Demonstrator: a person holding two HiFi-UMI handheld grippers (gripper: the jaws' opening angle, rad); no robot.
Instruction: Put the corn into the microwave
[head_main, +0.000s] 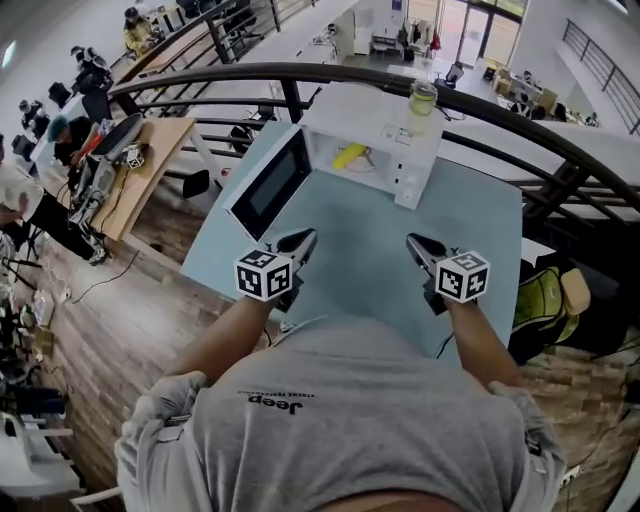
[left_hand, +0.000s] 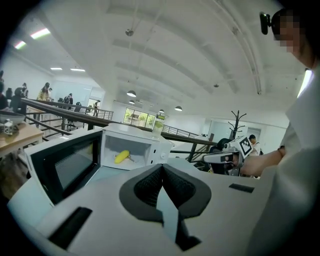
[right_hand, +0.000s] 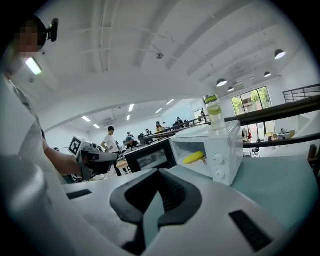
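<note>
The yellow corn (head_main: 349, 155) lies inside the white microwave (head_main: 415, 165), whose door (head_main: 270, 185) hangs open to the left. The corn (left_hand: 121, 156) shows in the cavity in the left gripper view, and the corn (right_hand: 193, 157) shows there in the right gripper view too. My left gripper (head_main: 305, 238) is held close to my body over the near part of the blue-grey table (head_main: 470, 220), shut and empty. My right gripper (head_main: 413, 241) is level with it on the right, also shut with nothing in it. Both point toward the microwave from well back.
A clear jar with a green lid (head_main: 422, 100) stands on top of the microwave. A dark curved railing (head_main: 200, 80) runs behind the table. Beyond the table's left edge is a wooden workbench (head_main: 140, 170) with people further off.
</note>
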